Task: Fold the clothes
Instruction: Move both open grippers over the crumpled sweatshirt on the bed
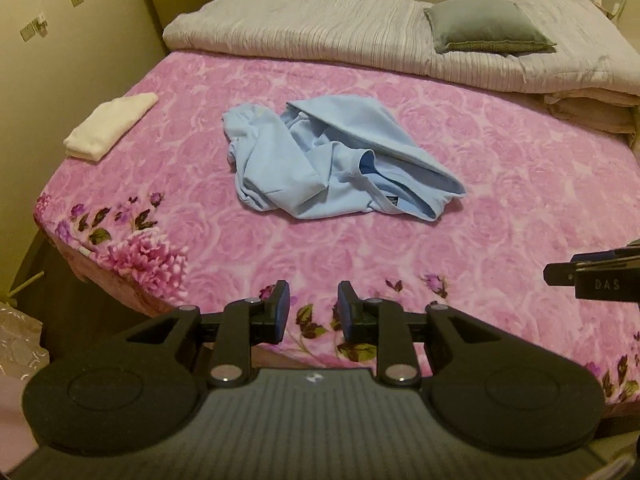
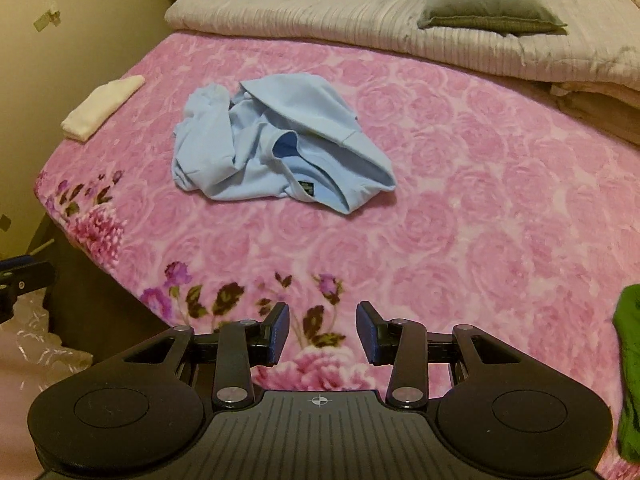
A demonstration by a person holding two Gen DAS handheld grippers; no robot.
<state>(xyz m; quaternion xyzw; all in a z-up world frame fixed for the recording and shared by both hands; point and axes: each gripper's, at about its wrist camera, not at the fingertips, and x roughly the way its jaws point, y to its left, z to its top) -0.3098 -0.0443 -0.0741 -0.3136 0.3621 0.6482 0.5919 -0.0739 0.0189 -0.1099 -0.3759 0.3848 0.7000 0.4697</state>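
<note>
A crumpled light blue shirt (image 1: 328, 160) (image 2: 276, 144) lies in a heap in the middle of the pink rose-patterned bed cover (image 1: 480, 208) (image 2: 480, 208), its collar label facing up. A folded white garment (image 1: 110, 126) (image 2: 102, 106) rests near the bed's left edge. My left gripper (image 1: 313, 312) hovers over the near edge of the bed, open with nothing between its fingers, well short of the shirt. My right gripper (image 2: 322, 330) also hangs over the near edge, open and empty. The right gripper's tip (image 1: 592, 276) shows at the right of the left wrist view.
A rolled pale quilt (image 1: 360, 36) (image 2: 360, 16) with a grey pillow (image 1: 488, 28) (image 2: 488, 4) lies across the far end of the bed. A green cloth (image 2: 632, 380) sits at the right edge. A wall runs along the left, and the bed's near-left corner drops off.
</note>
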